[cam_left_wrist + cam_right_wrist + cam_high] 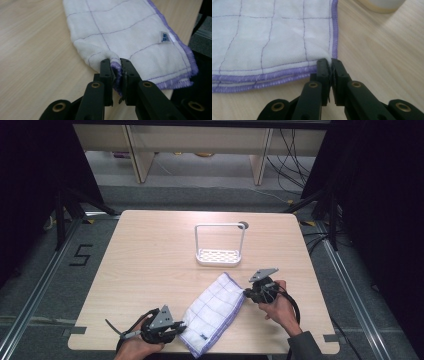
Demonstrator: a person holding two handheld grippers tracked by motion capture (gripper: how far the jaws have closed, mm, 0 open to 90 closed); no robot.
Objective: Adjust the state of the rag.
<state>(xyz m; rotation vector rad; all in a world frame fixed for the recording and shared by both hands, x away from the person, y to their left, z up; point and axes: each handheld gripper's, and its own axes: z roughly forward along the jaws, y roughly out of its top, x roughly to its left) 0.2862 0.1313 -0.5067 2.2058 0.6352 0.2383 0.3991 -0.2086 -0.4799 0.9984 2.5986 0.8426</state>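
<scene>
A folded white cloth (214,312) with purple edging lies on the table (150,265), just in front of a white rack (220,245). The left hand-held gripper (115,65) pinches its near corner; the right hand-held gripper (329,65) clamps its far right corner, hands low.

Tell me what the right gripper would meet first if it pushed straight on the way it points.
The cloth itself: the right gripper is already shut on its purple-edged corner, and its view looks along the cloth lying flat ahead. Beyond that, probably only bare table, though depth is unclear.
</scene>
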